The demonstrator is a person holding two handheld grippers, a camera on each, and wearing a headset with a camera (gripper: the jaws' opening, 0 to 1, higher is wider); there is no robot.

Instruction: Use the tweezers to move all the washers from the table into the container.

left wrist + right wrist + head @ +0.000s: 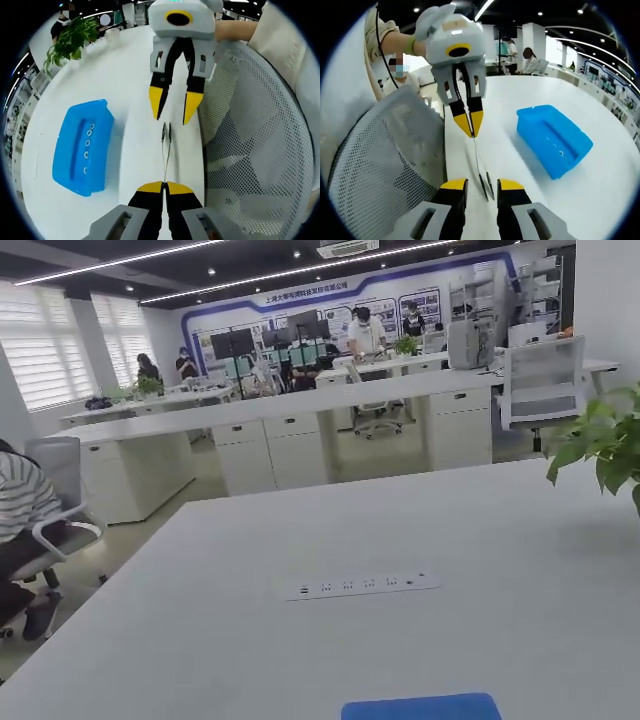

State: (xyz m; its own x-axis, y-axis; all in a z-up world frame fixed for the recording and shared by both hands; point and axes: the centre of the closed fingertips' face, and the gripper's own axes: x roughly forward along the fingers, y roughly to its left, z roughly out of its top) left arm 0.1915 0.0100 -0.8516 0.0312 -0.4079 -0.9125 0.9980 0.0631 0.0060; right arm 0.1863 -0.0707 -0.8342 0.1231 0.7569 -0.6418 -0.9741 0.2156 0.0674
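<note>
Tweezers (165, 150) first: they hang above the white table (135, 75) along its near edge, closed end pinched tight between the yellow-tipped jaws of the left hand-held gripper (164, 187). Their two points reach straight across to the right hand-held gripper (175, 112), which faces them nose to nose. In the right gripper view those points sit in the gap of its own jaws, and the jaws stand wide apart, gripping nothing. A bare forearm (235, 30) comes in behind the right one. A sleeved arm backs the left one in the right gripper view. Left of the tweezers, near them, lies the blue container (67, 150), with a row of small ring washers (89, 134) in its groove. A mesh chair back (250, 150) is on the right and a leafy plant (70, 42) at the far side. In the head view a power strip (360, 586) is set into the table; the far wall banner's writing is too small to read.
</note>
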